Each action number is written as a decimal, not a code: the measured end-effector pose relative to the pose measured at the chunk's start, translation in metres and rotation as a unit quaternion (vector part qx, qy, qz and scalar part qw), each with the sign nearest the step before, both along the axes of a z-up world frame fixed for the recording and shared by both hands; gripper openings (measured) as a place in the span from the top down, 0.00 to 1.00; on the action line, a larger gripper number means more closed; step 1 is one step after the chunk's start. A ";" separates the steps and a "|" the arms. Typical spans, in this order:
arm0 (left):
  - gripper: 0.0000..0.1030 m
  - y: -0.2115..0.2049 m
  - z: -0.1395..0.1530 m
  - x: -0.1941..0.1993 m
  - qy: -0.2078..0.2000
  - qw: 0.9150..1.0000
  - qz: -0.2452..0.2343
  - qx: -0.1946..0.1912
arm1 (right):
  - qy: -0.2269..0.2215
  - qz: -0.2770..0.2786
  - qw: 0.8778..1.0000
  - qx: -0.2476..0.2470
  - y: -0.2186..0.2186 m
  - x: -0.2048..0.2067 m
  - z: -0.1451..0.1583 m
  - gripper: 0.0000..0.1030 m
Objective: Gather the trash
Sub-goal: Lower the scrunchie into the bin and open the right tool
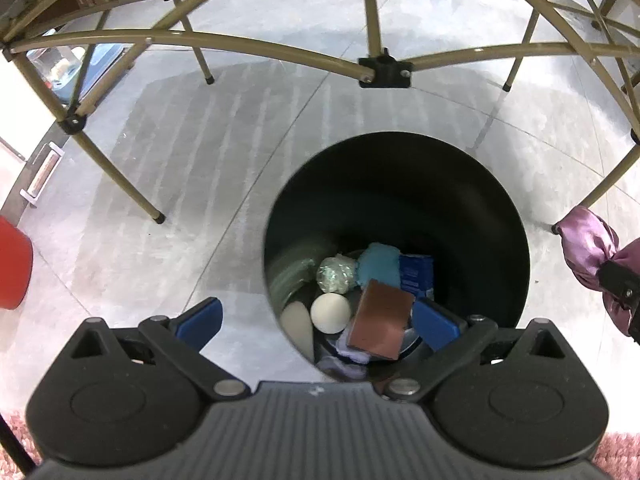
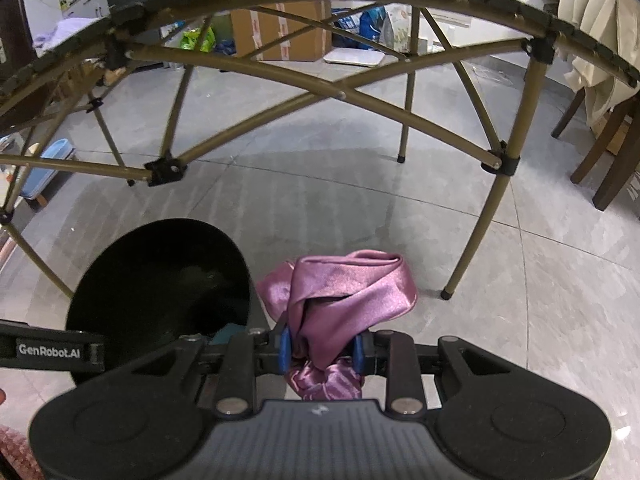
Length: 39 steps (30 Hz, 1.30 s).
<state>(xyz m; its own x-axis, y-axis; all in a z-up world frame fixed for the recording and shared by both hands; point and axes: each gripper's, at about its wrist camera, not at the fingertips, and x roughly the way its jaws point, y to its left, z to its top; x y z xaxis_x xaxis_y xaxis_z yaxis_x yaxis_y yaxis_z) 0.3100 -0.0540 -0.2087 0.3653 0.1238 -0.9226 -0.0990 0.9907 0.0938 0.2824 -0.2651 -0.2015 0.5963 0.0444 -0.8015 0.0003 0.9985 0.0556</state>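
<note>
Right gripper (image 2: 322,350) pinches a bunched pink satin cloth (image 2: 344,292) just beside the black bin (image 2: 160,280), left gripper (image 1: 316,320) spread empty over it; cloth looks light, limp, slippery, best gripped at the thick gathered middle.

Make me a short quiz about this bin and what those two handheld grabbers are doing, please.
1. True or false: the left gripper has its jaws closed on something.
2. What does the right gripper hold?
A. white ball
B. purple satin cloth
C. brown sponge
3. Fill in: the white ball lies inside the black ____.

Key
1. False; the jaws stand open and empty above the trash bin.
2. B, the purple satin cloth.
3. trash bin.
</note>
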 end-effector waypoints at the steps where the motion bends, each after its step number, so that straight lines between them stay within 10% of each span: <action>1: 0.00 0.003 0.001 -0.002 -0.001 1.000 0.001 -0.001 | -0.002 0.002 1.000 0.001 0.002 -0.001 0.002 0.73; 39: 0.00 0.123 0.011 -0.033 -0.024 0.994 0.105 0.023 | 0.042 0.128 0.990 0.030 0.148 0.027 -0.007 0.73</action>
<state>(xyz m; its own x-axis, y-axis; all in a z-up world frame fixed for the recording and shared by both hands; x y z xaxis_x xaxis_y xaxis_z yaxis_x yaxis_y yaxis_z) 0.2773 0.0692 -0.1977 0.3699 0.2446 -0.8963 -0.3092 0.9421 0.1295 0.3092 -0.1176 -0.2088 0.4912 0.2348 -0.8388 -0.2462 0.9611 0.1249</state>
